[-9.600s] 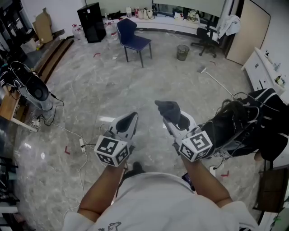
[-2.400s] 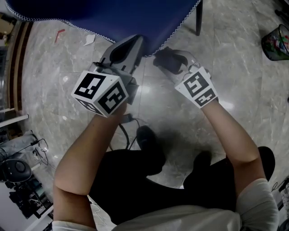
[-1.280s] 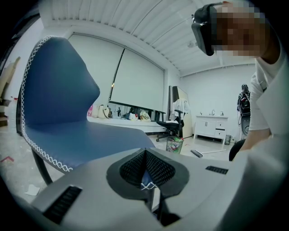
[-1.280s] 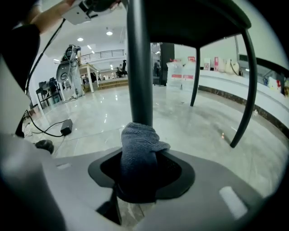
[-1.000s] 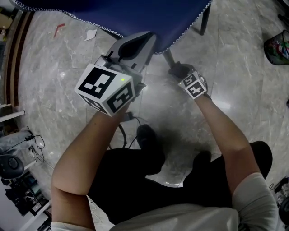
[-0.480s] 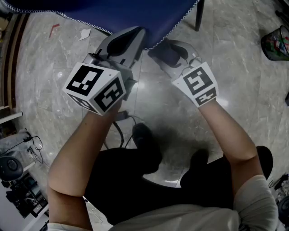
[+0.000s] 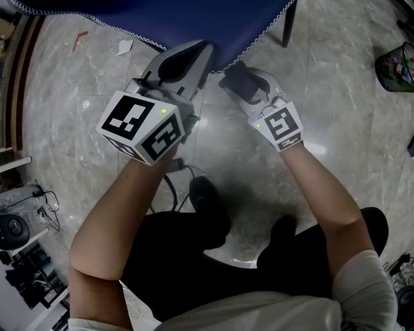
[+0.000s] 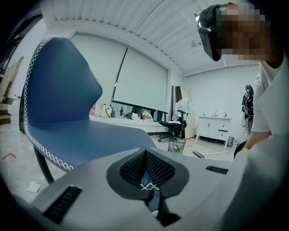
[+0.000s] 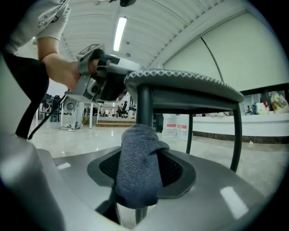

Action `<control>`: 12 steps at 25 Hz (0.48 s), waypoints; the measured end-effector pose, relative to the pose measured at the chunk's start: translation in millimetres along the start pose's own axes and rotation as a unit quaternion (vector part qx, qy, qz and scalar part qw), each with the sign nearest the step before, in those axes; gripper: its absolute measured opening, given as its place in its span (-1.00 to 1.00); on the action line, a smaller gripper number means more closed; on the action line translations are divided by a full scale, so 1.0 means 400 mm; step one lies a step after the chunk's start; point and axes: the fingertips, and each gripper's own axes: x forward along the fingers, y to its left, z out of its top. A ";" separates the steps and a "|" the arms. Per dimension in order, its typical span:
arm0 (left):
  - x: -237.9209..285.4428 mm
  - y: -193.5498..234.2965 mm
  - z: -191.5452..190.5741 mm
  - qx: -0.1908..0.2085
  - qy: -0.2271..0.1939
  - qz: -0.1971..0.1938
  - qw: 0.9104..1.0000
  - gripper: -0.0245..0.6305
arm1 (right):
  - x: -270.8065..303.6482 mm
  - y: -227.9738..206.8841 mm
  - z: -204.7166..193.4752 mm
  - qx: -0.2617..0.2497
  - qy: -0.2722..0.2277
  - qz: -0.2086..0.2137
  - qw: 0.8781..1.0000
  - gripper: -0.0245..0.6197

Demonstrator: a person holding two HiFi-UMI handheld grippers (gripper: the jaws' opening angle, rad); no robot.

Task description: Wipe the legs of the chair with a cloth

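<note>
- The right gripper point(image 9: 137, 180) holds a dark grey knitted cloth point(image 9: 137, 162) between its jaws. They have just been opening wider, but the pads press on the cloth, which bulges out in front.
- The thin black metal chair leg point(image 9: 144, 106) stands straight ahead of this gripper, just behind the cloth. Whether the cloth touches the leg I cannot tell for sure.
- The long axis of the leg is upright, from the blue padded chair seat point(image 7: 194, 19) down to the floor.
- The right gripper is high on the leg, just under the seat, so I judge that the next stroke must go downward along it.
- The left gripper point(image 8: 146, 180) is clamped on the stitched edge of the seat, above and beside the leg. It steadies the chair, so the right hand is the nearer one to the leg.
- Another leg point(image 9: 236, 135) stands farther off to the right.
</note>
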 end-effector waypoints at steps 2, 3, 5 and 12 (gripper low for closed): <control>0.001 0.001 0.003 -0.002 -0.002 -0.005 1.000 -0.91 | 0.009 -0.001 -0.078 0.003 0.021 -0.003 1.000 -0.31; 0.001 0.001 0.004 -0.002 -0.002 -0.007 1.000 -0.91 | 0.014 -0.001 -0.123 0.006 0.035 -0.004 0.999 -0.31; -0.002 -0.001 0.004 -0.001 0.000 -0.005 1.000 -0.91 | 0.024 0.001 -0.219 0.015 0.068 -0.001 0.998 -0.30; 0.004 -0.015 -0.003 0.011 -0.004 -0.012 1.000 -0.91 | 0.041 -0.002 -0.518 0.046 0.198 0.010 0.979 -0.27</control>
